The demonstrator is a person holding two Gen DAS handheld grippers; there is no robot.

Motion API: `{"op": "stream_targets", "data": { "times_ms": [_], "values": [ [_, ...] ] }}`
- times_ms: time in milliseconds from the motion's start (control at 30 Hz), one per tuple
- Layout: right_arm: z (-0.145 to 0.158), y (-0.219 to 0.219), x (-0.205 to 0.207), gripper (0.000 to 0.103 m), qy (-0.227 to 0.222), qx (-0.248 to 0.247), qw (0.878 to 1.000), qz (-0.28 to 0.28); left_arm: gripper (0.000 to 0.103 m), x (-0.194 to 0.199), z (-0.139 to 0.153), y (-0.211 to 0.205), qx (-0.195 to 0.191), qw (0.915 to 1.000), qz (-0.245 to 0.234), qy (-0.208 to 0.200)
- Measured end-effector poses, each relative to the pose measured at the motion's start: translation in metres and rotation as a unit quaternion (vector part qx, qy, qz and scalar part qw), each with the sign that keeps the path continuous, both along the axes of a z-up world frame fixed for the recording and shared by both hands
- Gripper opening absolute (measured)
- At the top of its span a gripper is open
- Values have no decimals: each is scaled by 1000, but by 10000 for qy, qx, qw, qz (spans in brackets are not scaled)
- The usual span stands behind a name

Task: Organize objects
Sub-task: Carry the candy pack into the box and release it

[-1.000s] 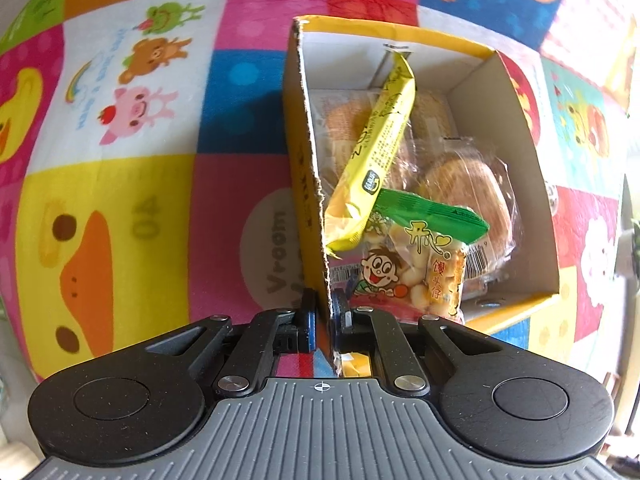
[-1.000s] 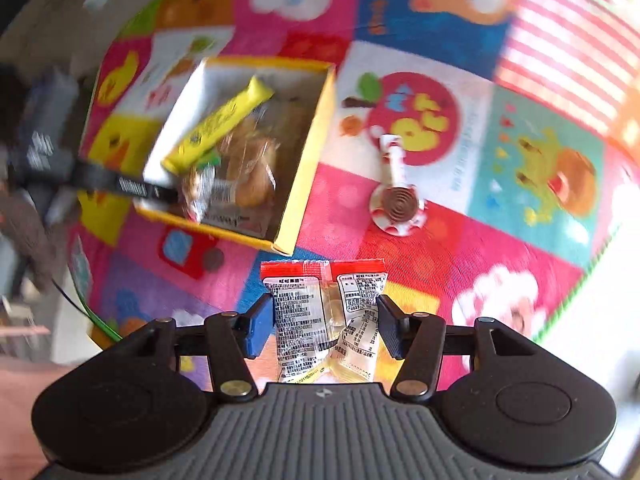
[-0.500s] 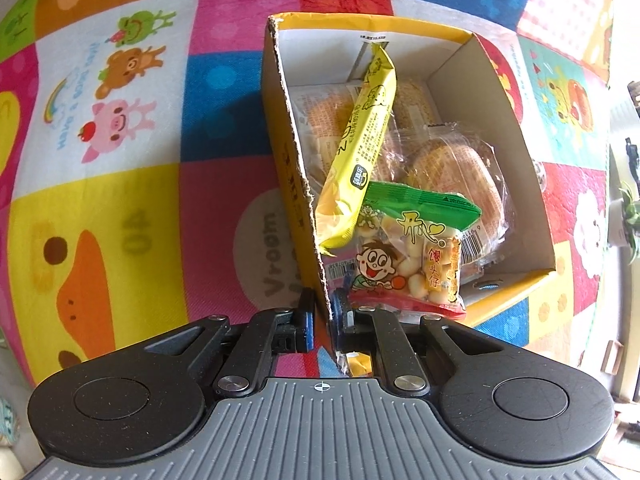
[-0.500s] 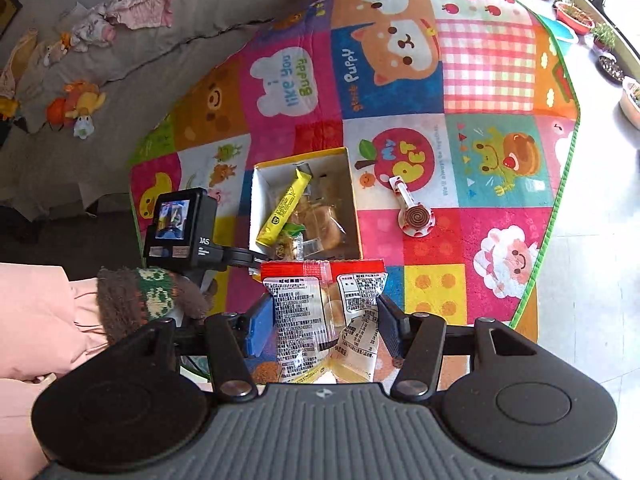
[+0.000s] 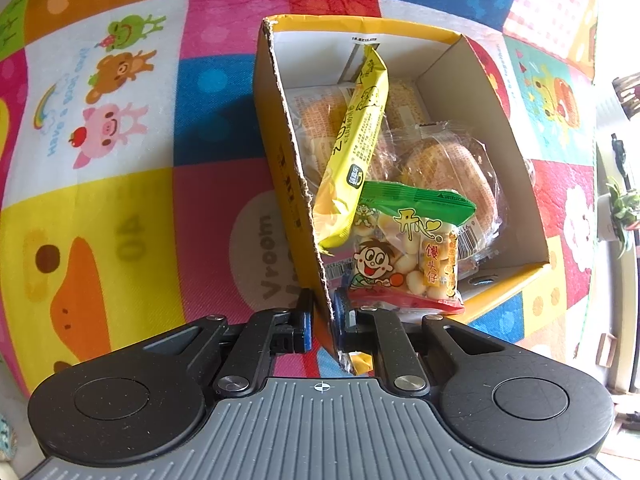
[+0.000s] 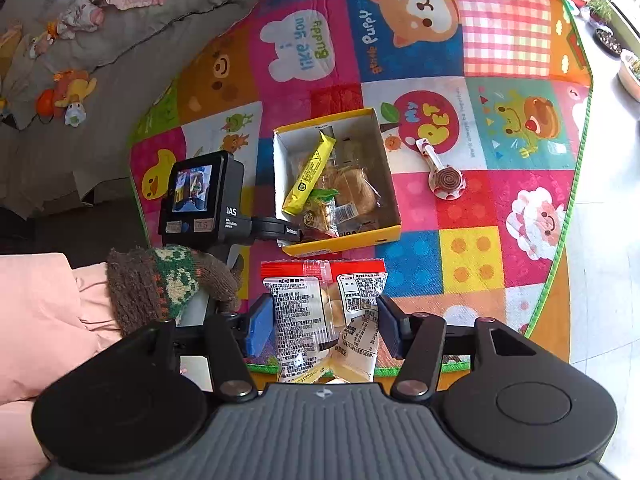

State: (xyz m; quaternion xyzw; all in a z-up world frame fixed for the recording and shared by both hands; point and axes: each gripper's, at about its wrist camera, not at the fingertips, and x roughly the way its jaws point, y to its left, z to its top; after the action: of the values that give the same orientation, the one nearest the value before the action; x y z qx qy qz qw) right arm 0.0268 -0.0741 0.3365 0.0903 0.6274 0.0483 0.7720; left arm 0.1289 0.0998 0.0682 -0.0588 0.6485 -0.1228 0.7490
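An open yellow cardboard box (image 5: pixel 280 152) stands on the play mat. It holds a long yellow bar (image 5: pixel 356 140), a green-topped snack bag (image 5: pixel 404 256) and wrapped buns (image 5: pixel 448 168). My left gripper (image 5: pixel 323 314) is shut on the box's left wall near its front corner, one pad outside and one inside. In the right wrist view the same box (image 6: pixel 340 240) lies below and ahead. My right gripper (image 6: pixel 324 316) hangs high above the mat's front edge, shut on a red-topped snack packet (image 6: pixel 316 300) with its printed back facing me.
A red-and-white lollipop (image 6: pixel 444 178) lies on the mat (image 6: pixel 472 252) to the right of the box. A gloved hand (image 6: pixel 168 280) with a pink sleeve holds the left gripper's handle. A grey sofa with soft toys (image 6: pixel 68 96) stands at the far left; plant pots (image 6: pixel 600 8) line the right.
My right gripper rose and drew back with the red-topped packet, so the whole mat and the box now show below. The left gripper stayed on the box wall, rolling slightly.
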Motion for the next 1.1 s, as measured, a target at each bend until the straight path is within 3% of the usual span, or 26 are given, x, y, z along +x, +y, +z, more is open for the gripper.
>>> {"op": "stream_targets", "data": {
  "times_ms": [300,533,600,633,767,1100],
  "values": [
    [16,6,41,55,-209,-43,9997,76,13,0,-1,5,-151,9997,165,46],
    [24,9,112,55,-928,-139,9955,-147,13,-1,-1,13,-175,9996,214,30],
    [23,7,127,60,-1102,-226,9932,-297,12,-1,0,14,-153,9995,257,40],
    [20,4,134,71,-1092,-191,9929,-423,12,-1,0,15,-150,9995,280,48],
    [3,-12,132,73,-907,-33,9942,-572,12,-1,-1,18,-197,9990,397,80],
    [-98,-77,72,73,408,-941,9924,-686,12,0,2,21,-186,9974,670,188]
  ]
}}
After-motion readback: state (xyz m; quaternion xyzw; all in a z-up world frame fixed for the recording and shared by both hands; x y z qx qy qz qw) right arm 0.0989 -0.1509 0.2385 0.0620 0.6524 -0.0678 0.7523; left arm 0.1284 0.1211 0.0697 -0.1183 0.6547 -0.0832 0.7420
